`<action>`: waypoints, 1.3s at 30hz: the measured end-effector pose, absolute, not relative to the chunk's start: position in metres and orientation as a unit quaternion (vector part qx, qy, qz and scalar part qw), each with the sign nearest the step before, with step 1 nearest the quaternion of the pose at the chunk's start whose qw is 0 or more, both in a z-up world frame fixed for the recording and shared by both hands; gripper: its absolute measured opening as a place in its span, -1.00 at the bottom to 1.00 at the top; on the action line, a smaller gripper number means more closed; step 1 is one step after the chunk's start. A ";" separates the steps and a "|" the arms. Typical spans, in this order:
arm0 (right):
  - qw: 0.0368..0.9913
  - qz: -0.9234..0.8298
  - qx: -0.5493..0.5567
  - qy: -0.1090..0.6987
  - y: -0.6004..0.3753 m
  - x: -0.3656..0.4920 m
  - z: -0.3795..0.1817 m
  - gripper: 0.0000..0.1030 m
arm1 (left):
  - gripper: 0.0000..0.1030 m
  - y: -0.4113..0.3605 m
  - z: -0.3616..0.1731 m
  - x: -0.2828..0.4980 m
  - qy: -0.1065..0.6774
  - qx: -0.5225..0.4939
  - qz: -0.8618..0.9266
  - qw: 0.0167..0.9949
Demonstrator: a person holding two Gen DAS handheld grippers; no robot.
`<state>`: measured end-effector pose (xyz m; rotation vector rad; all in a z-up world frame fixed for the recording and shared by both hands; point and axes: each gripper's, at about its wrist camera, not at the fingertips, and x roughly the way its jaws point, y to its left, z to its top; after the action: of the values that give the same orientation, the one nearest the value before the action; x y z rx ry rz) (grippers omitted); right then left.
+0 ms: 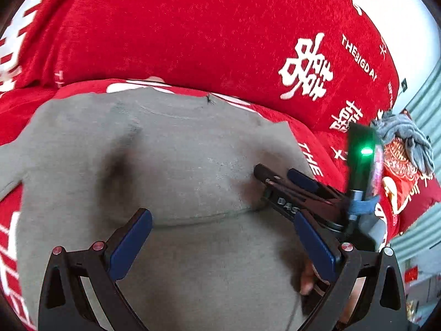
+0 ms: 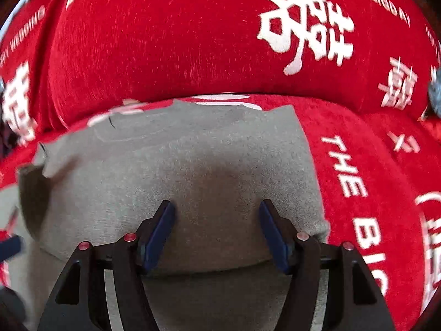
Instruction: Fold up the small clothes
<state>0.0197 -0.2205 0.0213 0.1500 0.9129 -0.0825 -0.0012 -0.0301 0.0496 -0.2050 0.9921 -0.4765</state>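
Left tongs (image 1: pixel 223 237) stand wide open at the bottom of the left wrist view, blue pads apart over a grey garment (image 1: pixel 165 165), gripping nothing. In the same view the right tongs (image 1: pixel 278 175) reach in from the right edge, tips on the garment's right side; whether they are open there cannot be told. The right wrist view shows the right tongs (image 2: pixel 217 223) with jaws parted, the grey cloth between and beneath the pads, nothing pinched.

The garment lies flat on a red sofa cover (image 1: pixel 193 27) printed with white characters and lettering. Its neckline (image 1: pixel 171 110) points to the top of the frame, toward the backrest, and its long axis runs from the tongs up to that neckline. A folded edge crosses the cloth from side to side just ahead of both tongs. The fabric looks soft and fuzzy, with a shallow dent left of centre.

At the right edge of the left wrist view, a bundle of grey cloth (image 1: pixel 405 135) sits well apart from the garment.
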 end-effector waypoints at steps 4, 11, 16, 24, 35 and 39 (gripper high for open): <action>0.895 -0.031 0.085 0.436 -0.222 0.018 0.020 0.35 | 1.00 -0.016 0.028 0.022 0.487 -0.092 -0.173 0.851; 0.895 -0.026 0.069 0.439 -0.214 0.018 0.018 0.46 | 1.00 0.044 0.032 0.026 0.472 -0.138 -0.115 0.863; 0.892 -0.034 0.057 0.447 -0.210 0.021 0.021 0.47 | 1.00 0.037 0.041 0.030 0.468 -0.145 -0.122 0.863; 0.879 -0.048 0.052 0.471 -0.224 0.051 0.019 0.47 | 1.00 -0.024 0.013 0.060 0.501 -0.022 -0.093 0.860; 0.830 -0.104 0.071 0.544 -0.259 0.152 -0.001 0.82 | 1.00 -0.029 0.007 0.059 0.483 0.006 -0.087 0.872; 0.830 -0.121 0.064 0.541 -0.260 0.164 -0.003 0.84 | 1.00 -0.030 0.007 0.059 0.479 0.006 -0.084 0.874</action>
<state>0.1639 -0.2597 -0.0030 0.1356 1.1467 -0.2560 0.0594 -0.0299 0.0070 0.0134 1.0007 -0.1759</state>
